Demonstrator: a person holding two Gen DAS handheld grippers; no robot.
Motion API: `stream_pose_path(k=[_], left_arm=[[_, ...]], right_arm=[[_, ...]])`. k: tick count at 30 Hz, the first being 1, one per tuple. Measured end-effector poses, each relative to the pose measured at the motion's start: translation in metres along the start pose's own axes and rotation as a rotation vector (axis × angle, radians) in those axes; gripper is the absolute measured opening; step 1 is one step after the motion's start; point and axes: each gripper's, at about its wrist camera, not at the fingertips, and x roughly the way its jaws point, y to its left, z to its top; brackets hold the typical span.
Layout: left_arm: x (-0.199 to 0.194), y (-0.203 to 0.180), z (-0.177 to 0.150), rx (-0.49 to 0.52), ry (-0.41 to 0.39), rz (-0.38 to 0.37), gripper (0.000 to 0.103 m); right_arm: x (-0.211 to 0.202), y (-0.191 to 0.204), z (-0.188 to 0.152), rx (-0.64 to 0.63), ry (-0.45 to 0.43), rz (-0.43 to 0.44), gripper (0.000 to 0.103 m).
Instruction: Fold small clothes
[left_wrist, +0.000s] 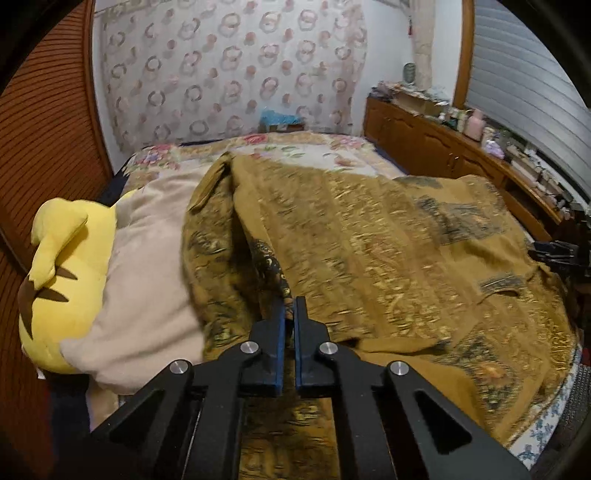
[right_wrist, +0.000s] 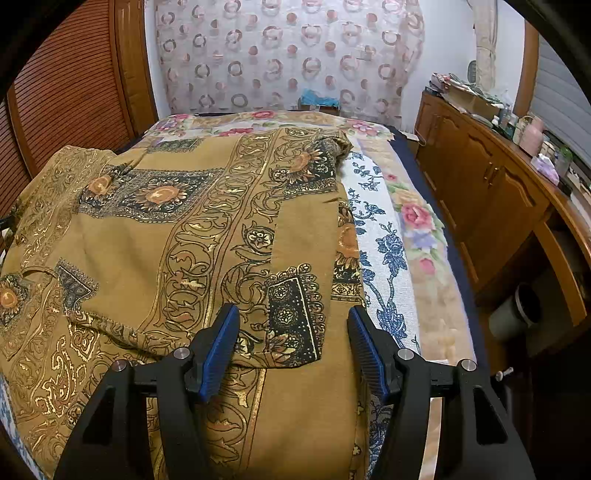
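left gripper (left_wrist: 290, 306) fingers pinch garment (left_wrist: 369, 240); right gripper (right_wrist: 293, 314) spread above it.

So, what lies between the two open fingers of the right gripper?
In the right wrist view, the right gripper stands open over the brown patterned garment. Only its cloth, with a dark printed patch, lies between the fingers; they do not press it.

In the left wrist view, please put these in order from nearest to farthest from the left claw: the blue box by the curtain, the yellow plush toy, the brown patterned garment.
From the left claw:
1. Brown patterned garment: at the claw tips, spreading right.
2. Yellow plush toy: left, on the bed's edge.
3. Blue box: far end, against the curtain.
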Motion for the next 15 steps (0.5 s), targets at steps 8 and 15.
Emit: stream_pose_path(k=[8,15], left_arm=[[-0.026,-0.015,0.011,-0.024,-0.08,-0.058,0.004],[-0.051,-0.019,0.017,-0.027,-0.139,-0.065,0.004]], right_arm=[[-0.001,-0.001,-0.001,0.004,-0.002,0.009,0.063],[-0.012,0.001,0.001,-0.006,-0.034,0.097,0.009]])
